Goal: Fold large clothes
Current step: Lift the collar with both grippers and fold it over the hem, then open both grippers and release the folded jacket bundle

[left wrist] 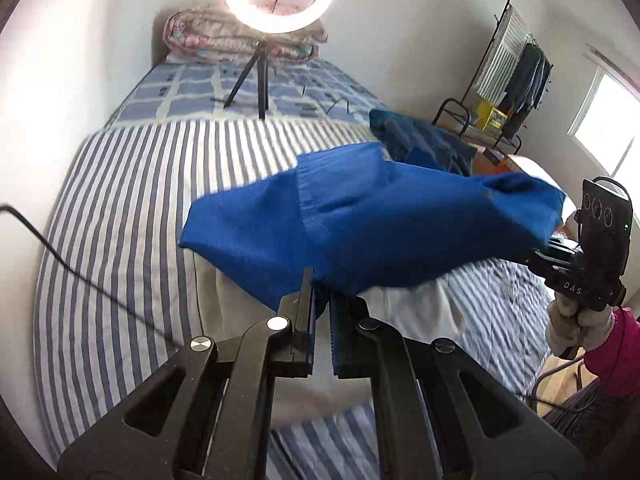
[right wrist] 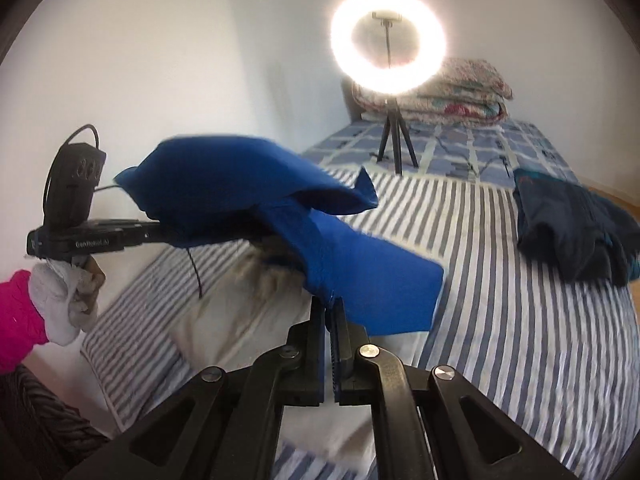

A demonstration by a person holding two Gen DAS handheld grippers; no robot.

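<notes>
Now both grippers are pinched tight on the bright blue cloth garment (left wrist: 360, 216): left gripper (left wrist: 320, 300) and right gripper (right wrist: 330, 308) each hold an edge, with it hanging ahead of them over the striped bed (left wrist: 140, 200). Best keep it stretched flat and level.

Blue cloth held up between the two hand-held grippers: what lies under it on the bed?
Under the bright blue cloth a cream-white fabric lies on the striped grey-and-white bedsheet. How far the cream fabric reaches, and anything else beneath, is covered by the cloth.
</notes>
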